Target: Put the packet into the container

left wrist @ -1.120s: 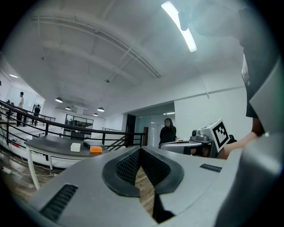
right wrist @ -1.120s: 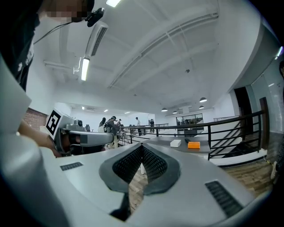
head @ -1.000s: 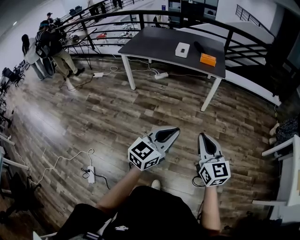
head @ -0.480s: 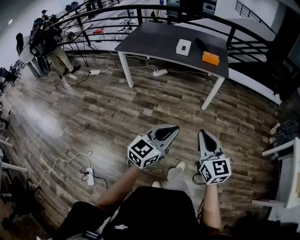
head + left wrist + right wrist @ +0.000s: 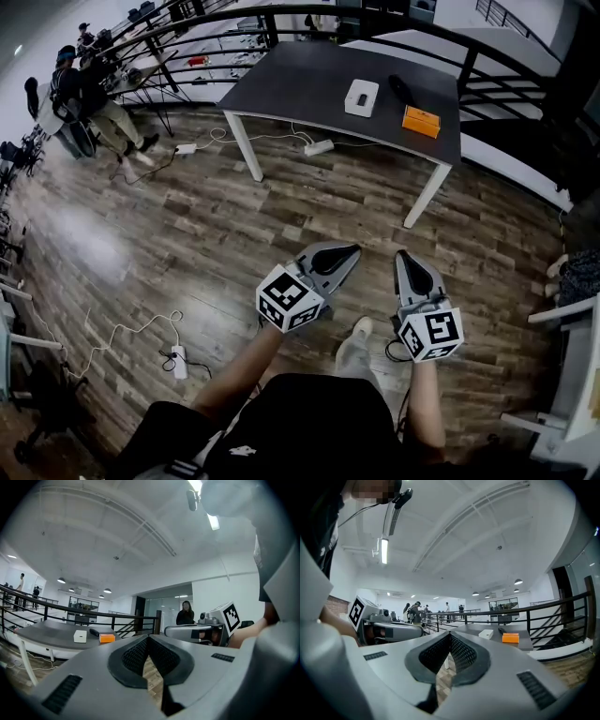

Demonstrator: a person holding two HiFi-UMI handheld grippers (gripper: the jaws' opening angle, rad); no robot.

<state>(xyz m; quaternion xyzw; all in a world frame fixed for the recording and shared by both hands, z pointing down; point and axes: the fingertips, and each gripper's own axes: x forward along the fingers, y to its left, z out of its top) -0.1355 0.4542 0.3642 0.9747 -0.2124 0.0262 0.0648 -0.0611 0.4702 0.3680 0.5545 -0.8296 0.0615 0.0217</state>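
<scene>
Both of my grippers are over the wood-plank floor (image 5: pixel 234 225), pointing toward a dark table (image 5: pixel 300 89) well ahead of them. My left gripper (image 5: pixel 352 251) has its jaws shut, the ribbed pads meeting at the tips with nothing between them. My right gripper (image 5: pixel 401 255), just beside it on the right, is closed in the same way and holds nothing. The orange packet (image 5: pixel 420 121) lies flat on the tabletop, well apart from both grippers, ahead of the right one and near the table's right-hand end. A white box (image 5: pixel 362 97) stands on the same tabletop, left of the packet and apart from it. A black object (image 5: pixel 400 90) lies between the two, slightly farther from me. A dark railing (image 5: pixel 281 14) curves behind the table. A power strip (image 5: pixel 178 361) with a trailing cable lies on the floor to the left of my left gripper, and my shoe (image 5: pixel 354 342) shows below and between the grippers. People (image 5: pixel 89 94) stand far off to the left.
</scene>
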